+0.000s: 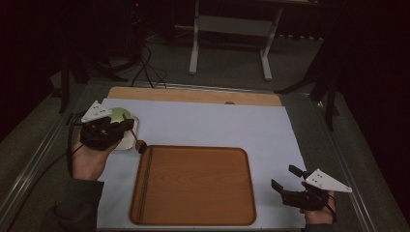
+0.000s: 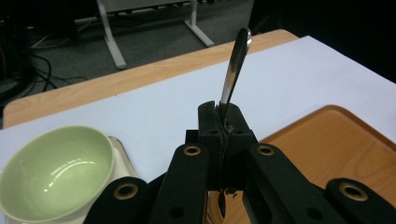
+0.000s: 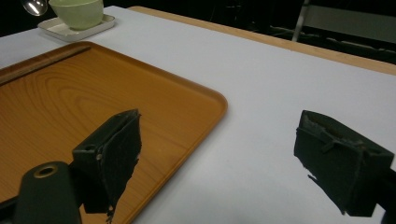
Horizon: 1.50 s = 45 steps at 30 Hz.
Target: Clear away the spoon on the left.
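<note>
High view: left gripper (image 1: 126, 126) at the desk's far left corner, over a green bowl (image 1: 117, 114) that sits on a small white tray (image 1: 126, 140). Fingers clamped tight on a metal spoon (image 1: 137, 142); one end of the spoon hangs out past the fingers toward the near side, just off the far left corner of the wooden tray (image 1: 193, 186). White sheet (image 1: 217, 125) covers most of the desk (image 1: 193, 94), bare wood strip along the far edge.

Left gripper view: spoon (image 2: 236, 60) pinched between the closed fingers (image 2: 208, 121), one end sticking up and away, the other dropping below the fingers. Bowl (image 2: 56, 172) low left, empty, on its white tray (image 2: 120, 149). Wooden tray (image 2: 336, 140) to the right.

Right gripper (image 1: 283, 180) near the desk's near right corner, resting just beside the wooden tray's right edge, well apart from the spoon. Right gripper view: fingers (image 3: 116, 154) spread wide, nothing between them; one over the wooden tray's (image 3: 70, 102) edge, the other over the white sheet (image 3: 261, 93). Bowl (image 3: 77, 11) and spoon (image 3: 33, 5) far off at top left.
</note>
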Each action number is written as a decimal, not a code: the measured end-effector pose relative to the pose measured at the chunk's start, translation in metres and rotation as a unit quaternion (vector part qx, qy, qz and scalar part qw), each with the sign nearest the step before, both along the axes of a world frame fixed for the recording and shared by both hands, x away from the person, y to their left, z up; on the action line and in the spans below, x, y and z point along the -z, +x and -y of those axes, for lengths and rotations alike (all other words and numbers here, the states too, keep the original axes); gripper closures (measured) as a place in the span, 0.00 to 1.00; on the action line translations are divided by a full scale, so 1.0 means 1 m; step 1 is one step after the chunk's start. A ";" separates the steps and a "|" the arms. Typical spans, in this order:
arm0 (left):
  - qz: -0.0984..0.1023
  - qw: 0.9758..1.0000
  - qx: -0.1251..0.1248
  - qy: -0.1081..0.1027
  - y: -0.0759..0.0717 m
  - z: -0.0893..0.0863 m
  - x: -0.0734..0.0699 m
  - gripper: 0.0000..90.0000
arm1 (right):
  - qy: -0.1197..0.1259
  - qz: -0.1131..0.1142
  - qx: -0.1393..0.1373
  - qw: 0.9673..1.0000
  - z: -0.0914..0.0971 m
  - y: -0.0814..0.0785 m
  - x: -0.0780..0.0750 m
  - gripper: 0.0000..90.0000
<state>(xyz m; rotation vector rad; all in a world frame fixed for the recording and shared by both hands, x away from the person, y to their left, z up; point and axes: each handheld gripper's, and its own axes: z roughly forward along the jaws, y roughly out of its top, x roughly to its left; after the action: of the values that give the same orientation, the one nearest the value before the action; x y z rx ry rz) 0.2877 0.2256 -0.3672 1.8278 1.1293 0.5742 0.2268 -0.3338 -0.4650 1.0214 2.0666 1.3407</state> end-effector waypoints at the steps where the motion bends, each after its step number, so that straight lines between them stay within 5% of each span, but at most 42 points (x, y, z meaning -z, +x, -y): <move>1: 0.000 1.000 0.000 0.000 0.000 0.000 0.000 1.00 | 0.000 0.000 0.000 1.000 0.000 0.000 0.000 0.16; 25: -0.074 0.996 0.042 -0.031 -0.014 0.024 0.038 1.00 | 0.000 0.001 0.000 1.000 0.000 0.000 0.000 0.16; 38: -0.096 0.993 0.063 -0.019 -0.019 0.032 0.049 1.00 | -0.001 0.000 0.000 1.000 -0.001 0.000 0.000 0.16; 45: -0.120 0.989 0.083 -0.017 -0.018 0.038 0.058 0.99 | -0.001 -0.002 0.000 1.000 -0.001 0.000 0.000 0.16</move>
<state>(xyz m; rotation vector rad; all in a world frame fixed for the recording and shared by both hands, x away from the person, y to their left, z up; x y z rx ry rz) 0.2694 0.1873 -0.4250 1.9764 1.1214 0.2429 0.2271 -0.3329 -0.4648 1.0241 2.0690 1.3372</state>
